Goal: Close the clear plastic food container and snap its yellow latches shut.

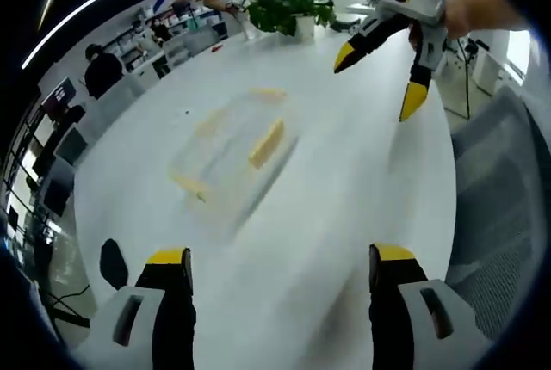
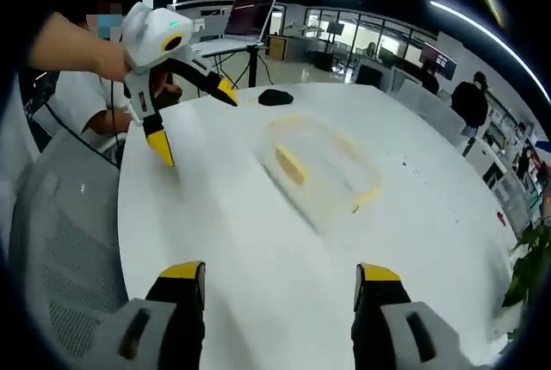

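Clear plastic container (image 1: 231, 153), rectangular, yellow latches (image 1: 267, 143) blurred, sits mid-table on the smooth white table (image 1: 344, 181). Left claw (image 1: 280, 271) jaws apart, holding nothing. Right claw (image 2: 280, 280) likewise apart, empty. Potted plant (image 1: 288, 7) at the far edge.

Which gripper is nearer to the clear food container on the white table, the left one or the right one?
Neither clearly. Both are open and held above the table, apart from the container. The left gripper and the right gripper sit on opposite sides of it at similar distances.
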Tool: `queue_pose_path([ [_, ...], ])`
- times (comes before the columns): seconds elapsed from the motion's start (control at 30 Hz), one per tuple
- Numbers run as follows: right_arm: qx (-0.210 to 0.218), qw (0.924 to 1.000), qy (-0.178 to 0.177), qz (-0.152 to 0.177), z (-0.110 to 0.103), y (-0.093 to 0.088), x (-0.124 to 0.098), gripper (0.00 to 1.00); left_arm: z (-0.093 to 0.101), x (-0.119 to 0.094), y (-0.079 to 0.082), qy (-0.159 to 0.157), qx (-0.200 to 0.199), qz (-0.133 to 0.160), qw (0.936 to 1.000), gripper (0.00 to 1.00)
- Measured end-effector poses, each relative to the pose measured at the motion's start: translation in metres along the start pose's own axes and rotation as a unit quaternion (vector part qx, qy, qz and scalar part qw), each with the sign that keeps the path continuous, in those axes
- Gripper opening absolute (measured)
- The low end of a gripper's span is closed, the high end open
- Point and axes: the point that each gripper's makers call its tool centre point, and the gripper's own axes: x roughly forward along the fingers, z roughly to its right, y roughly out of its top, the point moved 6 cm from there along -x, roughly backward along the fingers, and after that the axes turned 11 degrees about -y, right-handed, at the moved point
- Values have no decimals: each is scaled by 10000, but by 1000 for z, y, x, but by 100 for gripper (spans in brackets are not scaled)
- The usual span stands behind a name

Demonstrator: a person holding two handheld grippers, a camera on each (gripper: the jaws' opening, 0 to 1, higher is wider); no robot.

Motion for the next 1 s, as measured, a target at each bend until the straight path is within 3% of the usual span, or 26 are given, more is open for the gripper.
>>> queue_pose_path([
  [0.53,312,9988,-219,300,-16,-16,-22,71,29,-15,-25,-4,-357,292,9989,81],
  [1.0,649,9934,-629,709,-22,-33,-49,71,57,-27,-51,136,-605,564,9965,80],
])
